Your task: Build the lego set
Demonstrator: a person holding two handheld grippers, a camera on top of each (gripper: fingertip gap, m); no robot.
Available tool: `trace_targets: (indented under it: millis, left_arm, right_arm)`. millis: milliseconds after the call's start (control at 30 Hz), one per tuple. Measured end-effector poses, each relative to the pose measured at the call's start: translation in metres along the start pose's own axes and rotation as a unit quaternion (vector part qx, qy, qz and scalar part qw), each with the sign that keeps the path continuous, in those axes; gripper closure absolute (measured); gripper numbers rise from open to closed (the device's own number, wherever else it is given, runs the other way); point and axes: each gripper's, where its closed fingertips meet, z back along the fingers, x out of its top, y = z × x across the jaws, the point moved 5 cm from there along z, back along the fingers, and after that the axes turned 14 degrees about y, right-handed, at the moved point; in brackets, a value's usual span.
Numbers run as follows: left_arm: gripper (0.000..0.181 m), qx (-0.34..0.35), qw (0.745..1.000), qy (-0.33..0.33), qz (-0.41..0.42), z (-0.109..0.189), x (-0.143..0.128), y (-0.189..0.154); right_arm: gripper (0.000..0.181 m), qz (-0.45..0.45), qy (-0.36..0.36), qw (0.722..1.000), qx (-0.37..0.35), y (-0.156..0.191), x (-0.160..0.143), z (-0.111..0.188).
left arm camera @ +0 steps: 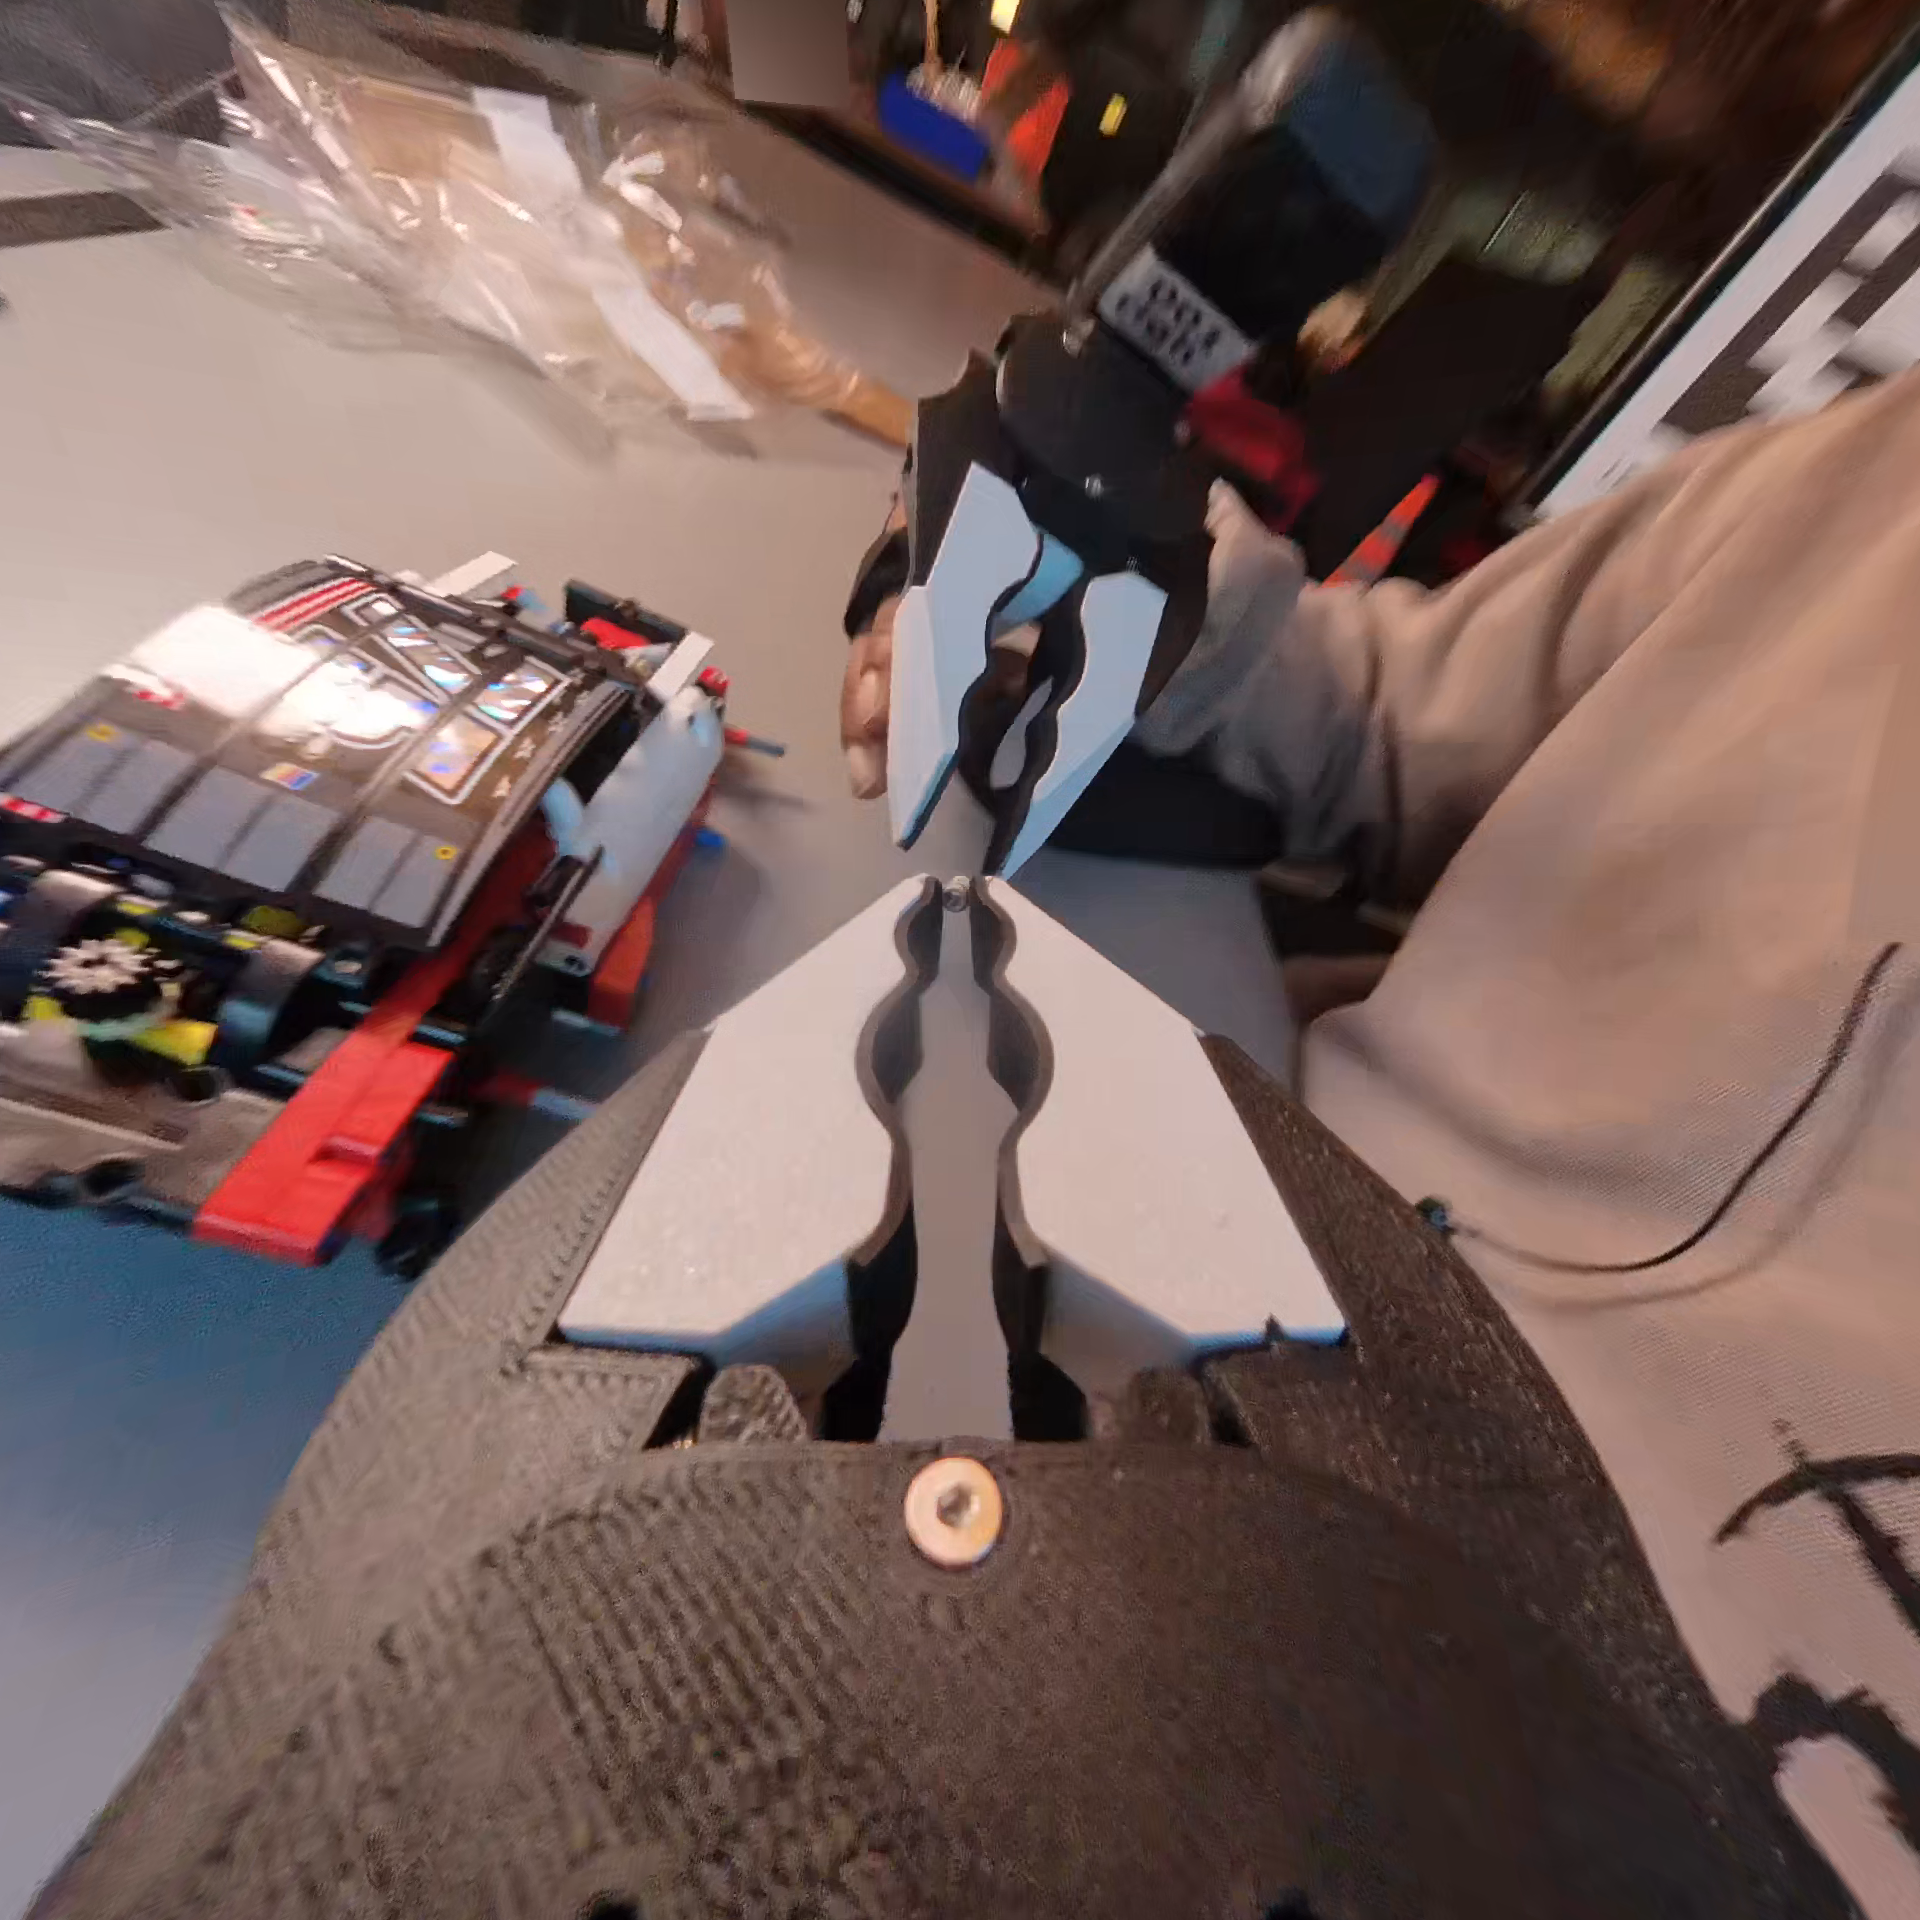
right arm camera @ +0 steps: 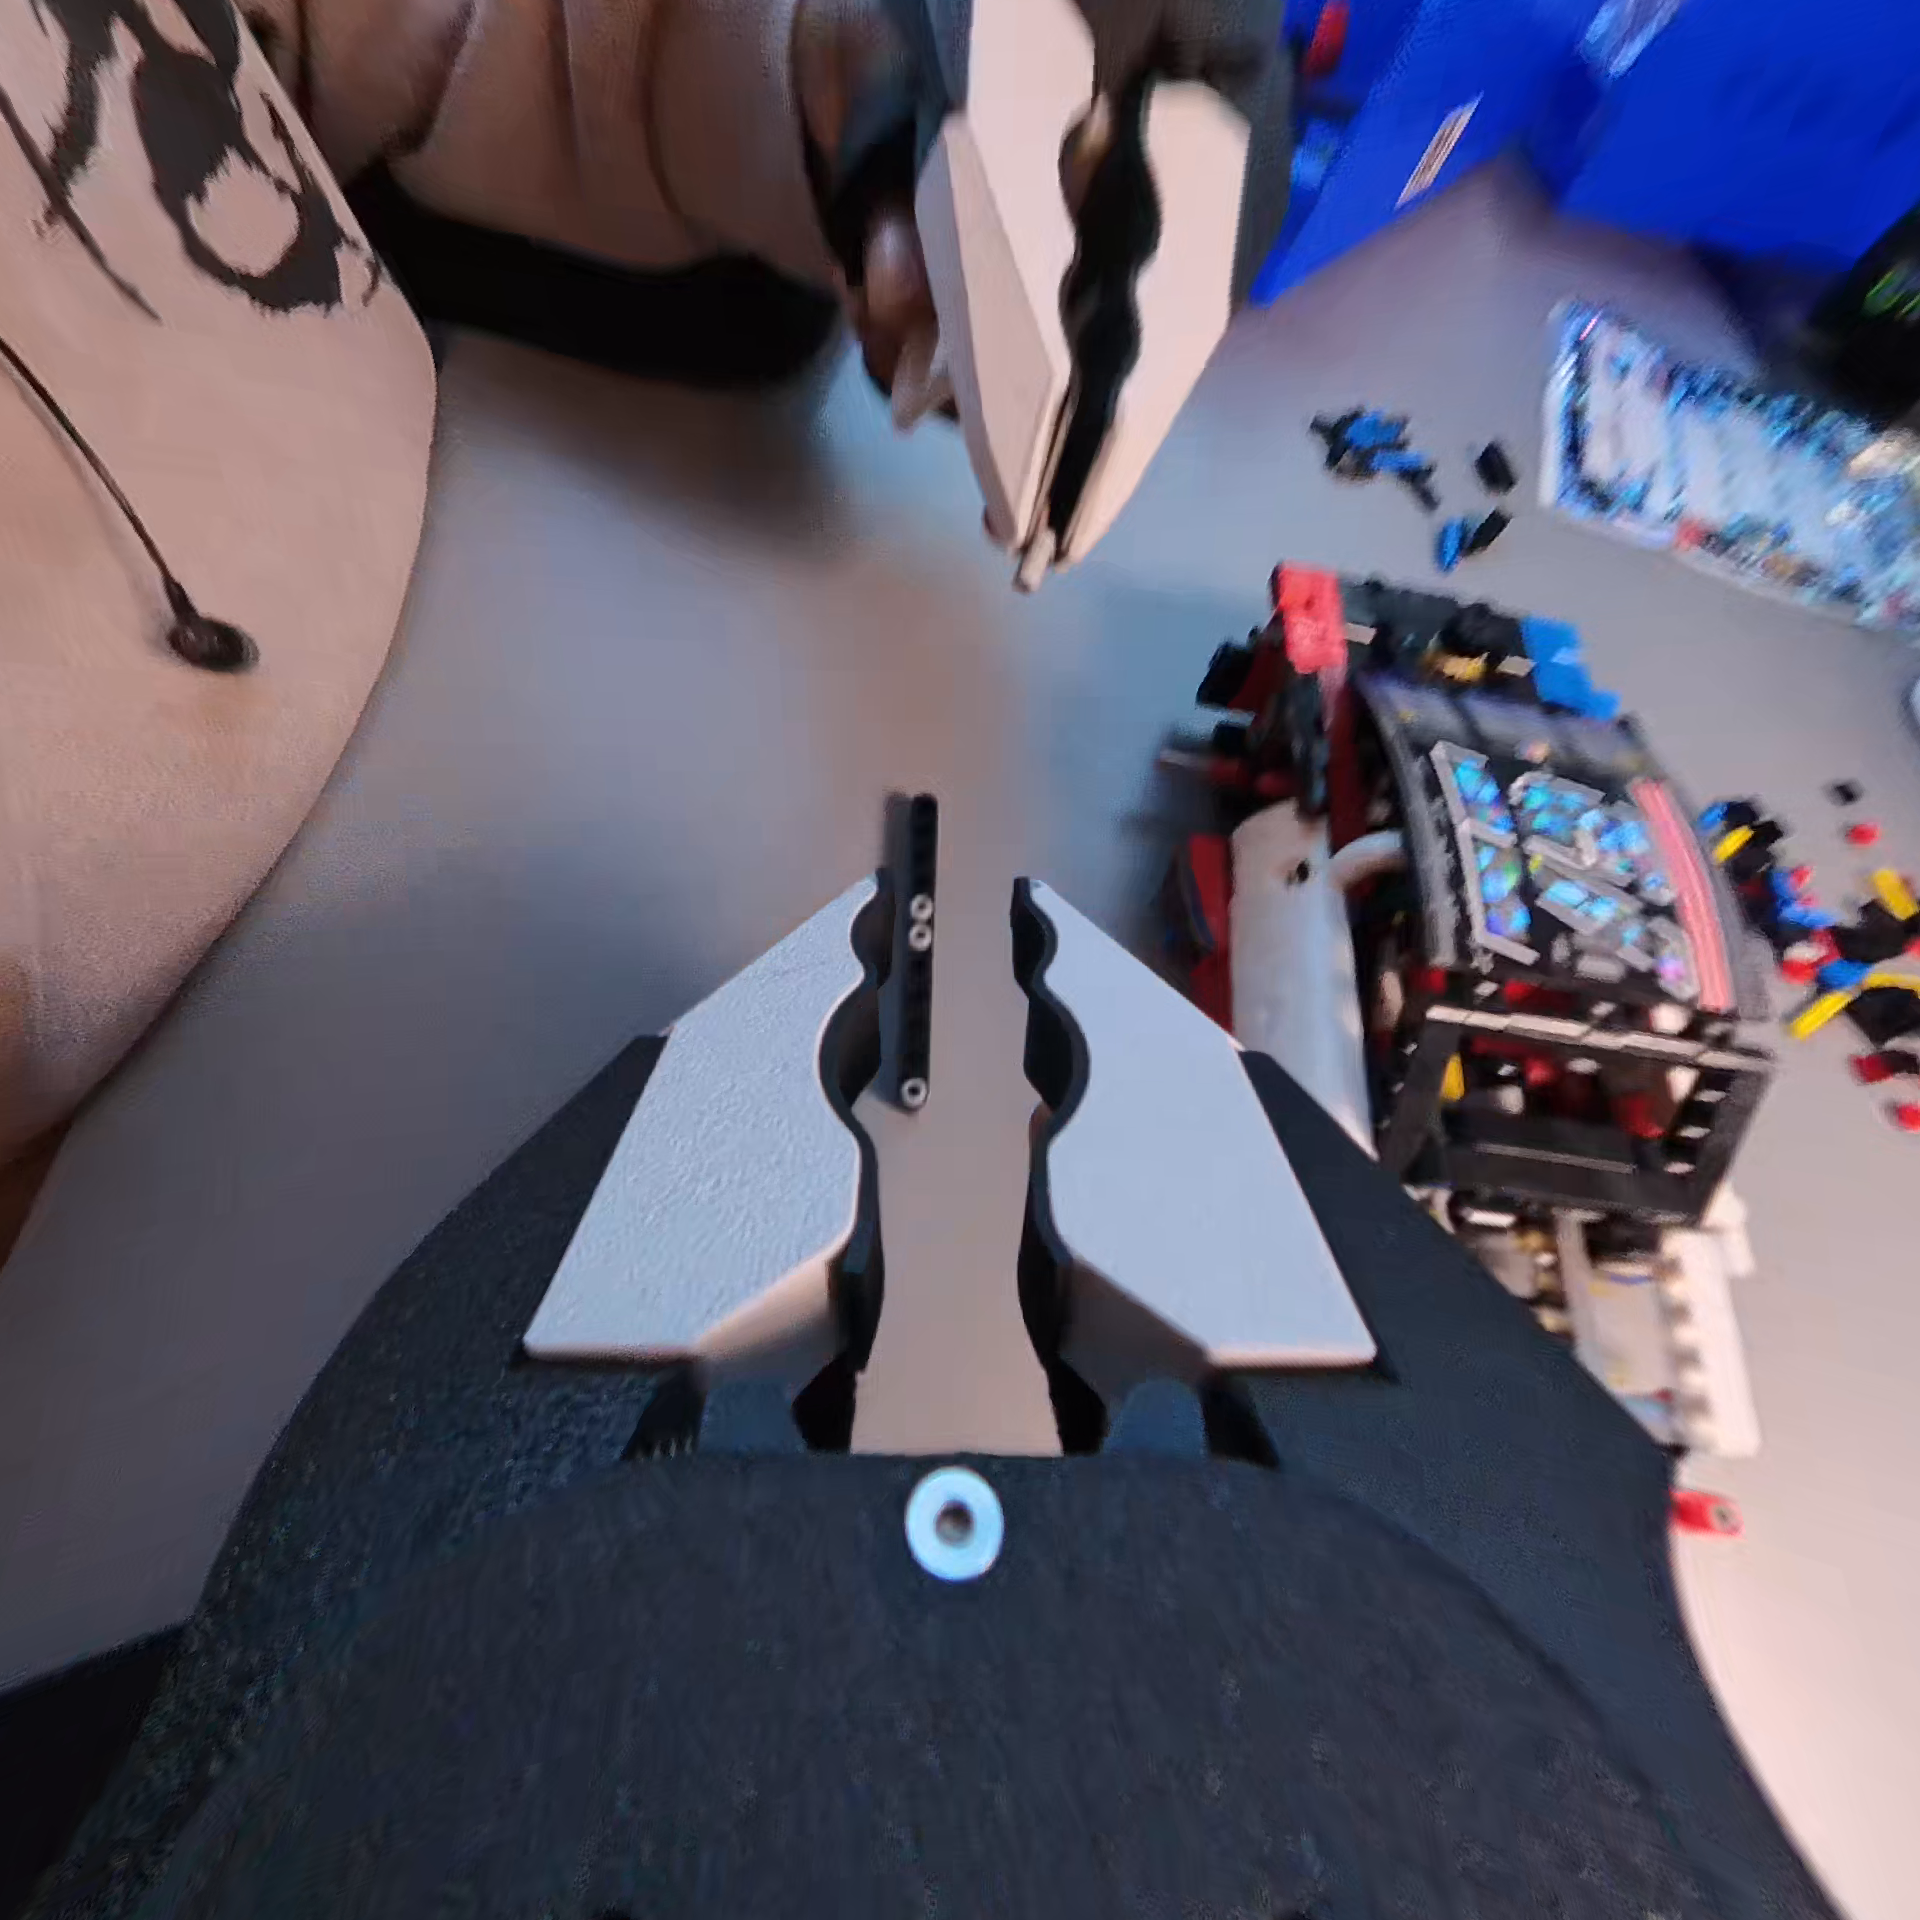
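Note:
A partly built black, red and white lego car (left arm camera: 343,831) stands on the grey table; it also shows in the right wrist view (right arm camera: 1538,935). My left gripper (left arm camera: 957,891) is shut on a small grey pin (left arm camera: 957,896) at its tips. It shows from above in the right wrist view (right arm camera: 1039,551), held over the table. My right gripper (right arm camera: 951,883) has its jaws apart. A black beam with grey pins (right arm camera: 912,956) lies along the inner side of its left finger. The right gripper's tips (left arm camera: 961,847) hang just above the pin.
Clear plastic bags (left arm camera: 468,239) lie at the far side of the table. Loose small pieces (right arm camera: 1829,935) lie scattered right of the car, with an instruction booklet (right arm camera: 1714,468) and a blue box (right arm camera: 1662,135) behind. A person's beige sleeve (left arm camera: 1558,779) fills the right. The grippers' ends are close to 6 cm from one another.

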Motion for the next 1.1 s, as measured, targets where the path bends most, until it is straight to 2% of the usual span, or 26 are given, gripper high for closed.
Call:
trace_targets:
  millis: [67, 200, 367, 700, 833, 1100]
  left_arm:
    - [0.178, 0.058, 0.994, 0.069, -0.058, -0.002, -0.009, -0.001]
    - [0.178, 0.101, 0.977, 0.157, -0.103, -0.018, -0.028, -0.002]
    - [0.178, 0.125, 0.957, 0.225, -0.132, -0.030, -0.041, 0.001]
    - [0.178, 0.155, 0.931, 0.289, -0.160, -0.035, -0.044, 0.008]
    - [0.178, 0.141, 0.927, 0.303, -0.167, -0.036, -0.040, 0.006]
    - [0.178, 0.139, 0.903, 0.356, -0.194, -0.041, -0.041, 0.004]
  right_arm:
    - [0.158, -0.023, 0.064, 0.997, 0.033, 0.004, -0.019, -0.010]
    - [0.155, -0.035, 0.141, 0.989, 0.038, 0.007, -0.036, -0.023]
    - [0.176, -0.039, 0.183, 0.982, 0.015, 0.011, -0.033, -0.028]
    - [0.177, -0.058, 0.191, 0.980, 0.003, 0.015, -0.028, -0.031]
    - [0.177, -0.065, 0.187, 0.980, 0.005, 0.015, -0.028, -0.031]
    - [0.177, -0.063, 0.188, 0.980, 0.001, 0.016, -0.028, -0.030]
